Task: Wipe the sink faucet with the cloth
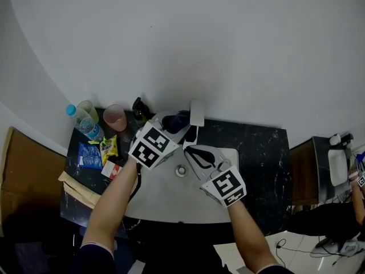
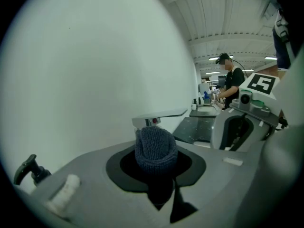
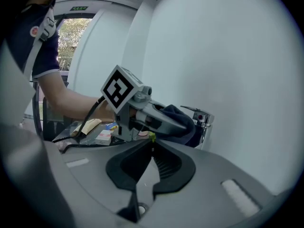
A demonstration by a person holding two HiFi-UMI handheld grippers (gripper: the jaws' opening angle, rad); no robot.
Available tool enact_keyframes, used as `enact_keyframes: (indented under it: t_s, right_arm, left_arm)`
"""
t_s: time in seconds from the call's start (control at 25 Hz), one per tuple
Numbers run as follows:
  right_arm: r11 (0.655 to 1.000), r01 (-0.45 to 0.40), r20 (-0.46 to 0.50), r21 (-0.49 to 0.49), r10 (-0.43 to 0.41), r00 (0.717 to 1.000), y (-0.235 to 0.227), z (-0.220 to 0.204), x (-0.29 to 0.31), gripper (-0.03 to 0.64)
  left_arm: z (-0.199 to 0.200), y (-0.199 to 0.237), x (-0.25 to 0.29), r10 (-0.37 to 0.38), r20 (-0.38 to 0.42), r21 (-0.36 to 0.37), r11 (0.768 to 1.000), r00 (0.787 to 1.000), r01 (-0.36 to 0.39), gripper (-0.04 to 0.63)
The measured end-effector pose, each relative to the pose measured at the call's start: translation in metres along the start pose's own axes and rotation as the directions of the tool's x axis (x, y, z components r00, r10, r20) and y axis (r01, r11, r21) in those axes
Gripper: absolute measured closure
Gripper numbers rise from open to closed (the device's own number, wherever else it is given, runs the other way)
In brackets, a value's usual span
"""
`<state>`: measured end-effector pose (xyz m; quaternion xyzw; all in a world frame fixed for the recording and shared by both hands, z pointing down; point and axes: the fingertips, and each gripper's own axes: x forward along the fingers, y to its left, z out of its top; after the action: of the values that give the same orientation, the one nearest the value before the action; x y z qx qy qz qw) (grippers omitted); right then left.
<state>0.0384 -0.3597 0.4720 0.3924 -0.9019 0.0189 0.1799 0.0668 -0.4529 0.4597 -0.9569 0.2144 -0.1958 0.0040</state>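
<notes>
Dark blue knitted cloth (image 2: 156,148) is clamped in the left gripper (image 1: 171,129) and held right at the faucet (image 2: 159,119) behind the sink (image 1: 162,201), evidently placed for wiping. 1 gripper is idle: the right gripper (image 3: 151,139), jaws together and empty, sits alongside.

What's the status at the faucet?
Left gripper jaws shut on cloth. Right gripper jaws shut, empty, over sink. Cloth right at faucet; nothing between.
</notes>
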Motion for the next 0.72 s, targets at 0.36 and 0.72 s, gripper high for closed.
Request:
enact_keyframes:
  t_s: [0.36,0.72]
  right_arm:
    - [0.999,-0.033,-0.037,-0.036,0.031,0.999,0.011,-0.008,-0.014,0.611]
    - [1.0,-0.017,-0.033,0.005,0.017,0.999,0.001,-0.018,-0.039,0.611]
  left_arm:
    - [-0.008,-0.043,-0.02,-0.065,-0.056,0.051,0.996,0.996,0.068,0.503]
    - [0.008,-0.066,-0.025,-0.028,-0.065,0.154,0.987,0.997,0.038,0.502]
